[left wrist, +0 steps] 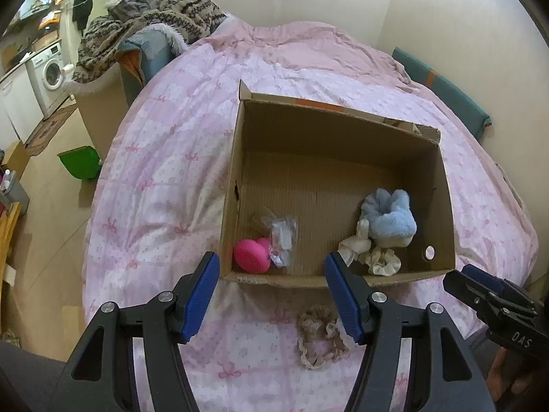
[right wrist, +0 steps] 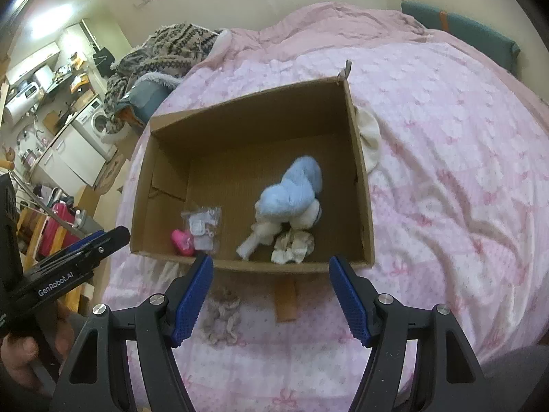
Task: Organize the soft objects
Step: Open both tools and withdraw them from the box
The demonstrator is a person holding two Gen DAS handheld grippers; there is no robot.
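Observation:
An open cardboard box (left wrist: 236, 158) (right wrist: 360, 171) sits on a pink bedspread. Inside lie a fluffy blue scrunchie (left wrist: 391, 218) (right wrist: 291, 194), cream scrunchies (left wrist: 381, 261) (right wrist: 293, 249), a pink round object (left wrist: 250, 254) (right wrist: 182, 240) and a clear plastic packet (left wrist: 283, 237) (right wrist: 202, 228). A beige lace scrunchie (left wrist: 320, 338) (right wrist: 221, 319) lies on the bed in front of the box. My left gripper (left wrist: 271, 295) is open and empty above the box's near edge. My right gripper (right wrist: 271, 298) is open and empty too. A white soft item (right wrist: 369, 137) lies outside the box's right wall.
A pile of patterned knitwear (left wrist: 164, 13) (right wrist: 161, 55) lies at the bed's far left. A green bin (left wrist: 79, 163) stands on the floor to the left. A washing machine (left wrist: 49, 68) is further left. A teal headboard cushion (left wrist: 442, 89) lines the wall.

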